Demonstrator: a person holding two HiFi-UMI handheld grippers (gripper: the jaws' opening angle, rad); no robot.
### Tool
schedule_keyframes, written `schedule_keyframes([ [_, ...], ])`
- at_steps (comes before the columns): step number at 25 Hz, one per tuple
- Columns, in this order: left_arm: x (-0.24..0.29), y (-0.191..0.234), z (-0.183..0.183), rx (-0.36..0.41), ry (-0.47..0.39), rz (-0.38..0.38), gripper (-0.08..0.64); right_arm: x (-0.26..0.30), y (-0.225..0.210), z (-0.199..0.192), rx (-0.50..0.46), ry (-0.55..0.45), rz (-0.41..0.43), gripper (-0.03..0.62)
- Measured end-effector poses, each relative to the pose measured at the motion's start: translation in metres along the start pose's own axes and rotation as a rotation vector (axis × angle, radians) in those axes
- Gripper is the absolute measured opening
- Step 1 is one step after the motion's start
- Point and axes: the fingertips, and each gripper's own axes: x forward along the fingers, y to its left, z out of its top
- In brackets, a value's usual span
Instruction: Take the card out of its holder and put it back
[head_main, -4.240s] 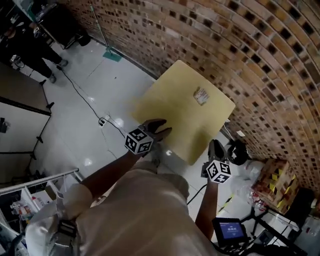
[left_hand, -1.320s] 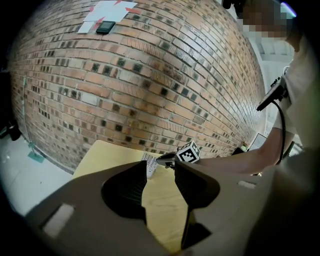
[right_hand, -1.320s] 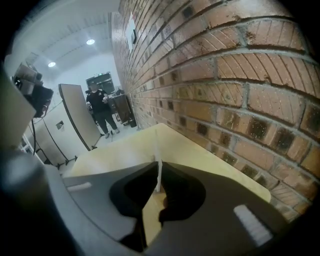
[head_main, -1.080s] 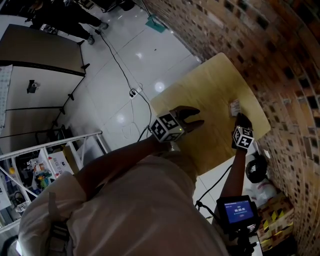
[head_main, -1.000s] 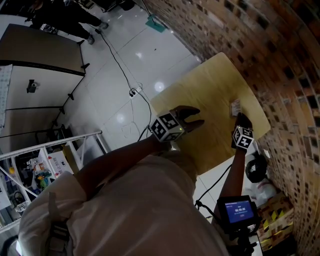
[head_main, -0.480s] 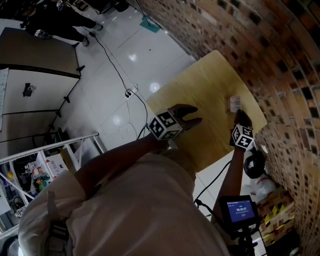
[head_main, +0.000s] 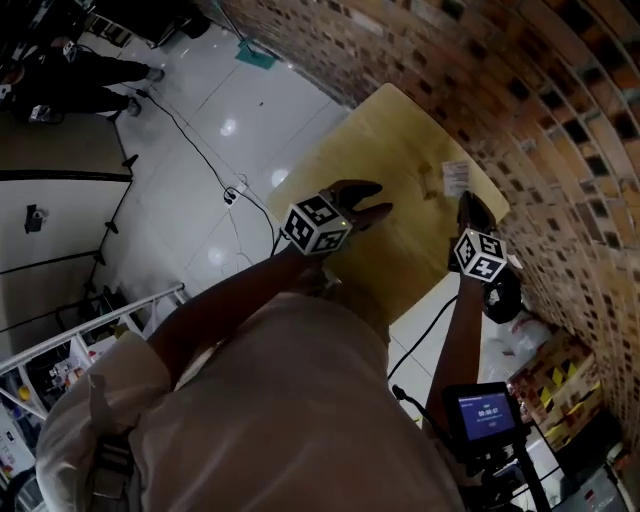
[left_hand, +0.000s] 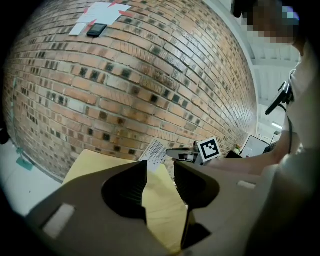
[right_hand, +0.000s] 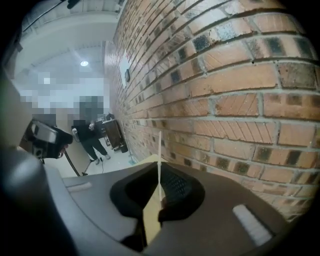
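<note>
My right gripper (head_main: 466, 208) is shut on a white printed card (head_main: 455, 178), at the yellow table's (head_main: 385, 140) far right corner by the brick wall. In the right gripper view the card (right_hand: 159, 152) shows edge-on, a thin white line pinched between the jaws. From the left gripper view the card (left_hand: 155, 149) stands up off the table, with the right gripper (left_hand: 175, 153) behind it. A pale see-through piece (head_main: 431, 181), perhaps the holder, lies just left of the card. My left gripper (head_main: 362, 201) hovers open over the table's near side with nothing between its jaws.
A brick wall (head_main: 560, 90) runs along the table's far side. Right of the table are a black bag (head_main: 500, 298) and a small screen on a stand (head_main: 483, 412). A cable (head_main: 205, 150) crosses the shiny floor, and a metal rack (head_main: 60, 340) stands at lower left.
The head view has swung, so the table sits higher in the frame. The right gripper stays on the card's near end; the left gripper still hovers over the table's near side.
</note>
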Motion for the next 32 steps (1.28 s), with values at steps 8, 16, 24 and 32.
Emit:
schedule_keyframes([
  [8, 0.010, -0.007, 0.054, 0.009, -0.090, -0.057, 0.166, -0.051, 0.012, 0.053, 0.017, -0.091, -0.057, 0.015],
  [16, 0.012, -0.001, 0.110, 0.073, -0.164, -0.143, 0.153, -0.121, 0.014, 0.105, 0.058, -0.221, -0.182, 0.015],
  [24, 0.013, 0.023, 0.134, 0.114, -0.197, -0.176, 0.156, -0.177, 0.002, 0.103, 0.084, -0.264, -0.314, 0.014],
  [32, 0.010, 0.066, 0.129, 0.122, -0.172, -0.121, 0.156, -0.208, -0.018, 0.074, 0.142, -0.255, -0.428, 0.015],
])
